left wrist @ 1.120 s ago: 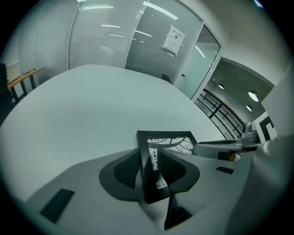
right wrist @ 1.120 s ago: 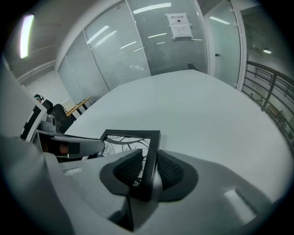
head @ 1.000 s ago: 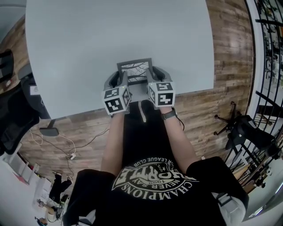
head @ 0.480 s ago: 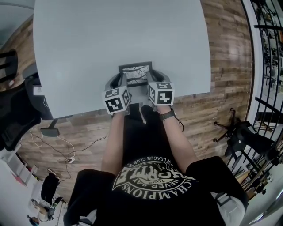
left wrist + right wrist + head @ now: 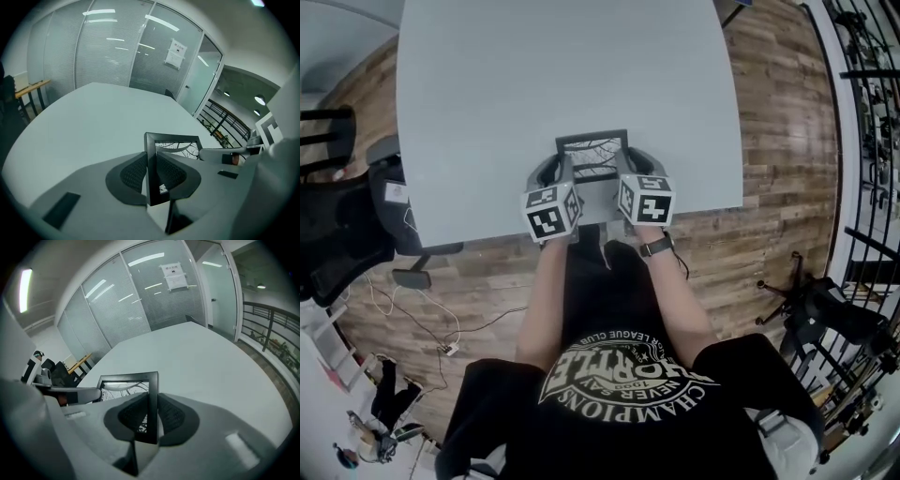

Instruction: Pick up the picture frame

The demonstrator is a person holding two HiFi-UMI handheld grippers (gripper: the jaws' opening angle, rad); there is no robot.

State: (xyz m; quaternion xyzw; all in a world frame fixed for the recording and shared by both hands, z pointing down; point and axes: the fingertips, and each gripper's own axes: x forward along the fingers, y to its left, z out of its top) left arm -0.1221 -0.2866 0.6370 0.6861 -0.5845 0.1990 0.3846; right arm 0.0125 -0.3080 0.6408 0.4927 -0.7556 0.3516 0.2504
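Observation:
A small black picture frame (image 5: 592, 155) with a branch drawing in it hangs just above the near edge of the pale grey table (image 5: 534, 84), held between both grippers. My left gripper (image 5: 561, 172) is shut on the frame's left bar; its jaws have just been closing. In the left gripper view the ribbed pads press on both faces of that bar of the frame (image 5: 172, 138), at the left gripper (image 5: 153, 176). My right gripper (image 5: 624, 169) is shut on the right bar, its jaws also having just closed in. In the right gripper view the frame (image 5: 126, 376) stands upright in the right gripper (image 5: 153, 416).
The table's near edge (image 5: 581, 225) runs just under the grippers. A dark office chair (image 5: 337, 234) stands at the left. A chair base (image 5: 811, 309) and black railing (image 5: 872, 141) lie to the right on the wood floor, and cables (image 5: 431, 319) trail at the lower left.
Both grippers have risen a little with the frame clamped between them. The head view has swung, so the table sits further right in the picture.

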